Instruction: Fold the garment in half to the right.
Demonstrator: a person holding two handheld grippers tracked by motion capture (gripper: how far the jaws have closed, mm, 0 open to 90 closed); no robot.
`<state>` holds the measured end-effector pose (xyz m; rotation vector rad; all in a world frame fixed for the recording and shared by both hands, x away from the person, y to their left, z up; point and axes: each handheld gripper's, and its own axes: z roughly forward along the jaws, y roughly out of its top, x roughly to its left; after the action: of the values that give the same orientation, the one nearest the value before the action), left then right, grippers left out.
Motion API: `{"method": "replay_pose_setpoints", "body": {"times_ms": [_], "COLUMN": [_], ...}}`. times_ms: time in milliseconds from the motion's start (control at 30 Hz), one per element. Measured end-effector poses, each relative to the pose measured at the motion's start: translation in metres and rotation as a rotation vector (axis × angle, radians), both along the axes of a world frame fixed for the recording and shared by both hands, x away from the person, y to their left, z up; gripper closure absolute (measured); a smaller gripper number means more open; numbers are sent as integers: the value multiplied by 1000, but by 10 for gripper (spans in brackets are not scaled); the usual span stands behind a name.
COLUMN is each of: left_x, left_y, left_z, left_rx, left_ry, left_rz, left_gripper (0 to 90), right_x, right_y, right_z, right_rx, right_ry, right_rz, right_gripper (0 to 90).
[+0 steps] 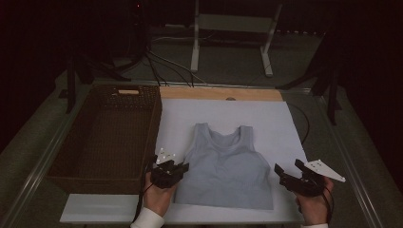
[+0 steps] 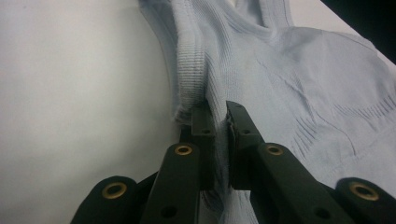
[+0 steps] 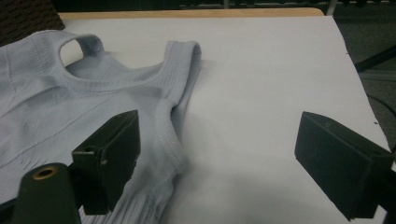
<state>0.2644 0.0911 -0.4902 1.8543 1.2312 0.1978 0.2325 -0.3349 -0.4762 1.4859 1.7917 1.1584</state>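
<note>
Plainly, no writing was readable on the pale blue ribbed knit tank top (image 1: 224, 168) lying flat on the white table (image 1: 271, 123) in a dark room, its side edge pinched by the left tool (image 1: 177, 169) while the right tool (image 1: 289, 175) stood open beside it.

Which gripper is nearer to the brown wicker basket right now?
Left. The left gripper, shut on the light blue sleeveless top's side edge, sits just off the brown wicker basket's near corner. The right gripper, open, is across the top, beside its other edge.
</note>
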Motion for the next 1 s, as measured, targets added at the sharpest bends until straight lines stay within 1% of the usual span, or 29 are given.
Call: {"method": "replay_pose_setpoints", "body": {"times_ms": [433,567,633,767,1000], "left_x": [-1,-2,-2,-1,1], "left_y": [-5,-10,-13,-16,-27], "left_z": [12,18,20,24,32], "left_rx": [-37,-41,-41,-56,-65], "left_ry": [-17,-31,-33,-33,-49], "left_rz": [-33,-51,-56,-69,-102], "left_gripper": [844,843,843,842,841], "right_x": [1,1,1,1,1], "right_y": [3,3,4,4,5], "right_z": [-1,-2,-2,-2,-3], "right_rx": [-6,-7,-8,-6,-5], "right_ry": [7,7,9,9,12], "right_rz": [17,23,25,25,28], "right_gripper": [146,145,145,145,143]}}
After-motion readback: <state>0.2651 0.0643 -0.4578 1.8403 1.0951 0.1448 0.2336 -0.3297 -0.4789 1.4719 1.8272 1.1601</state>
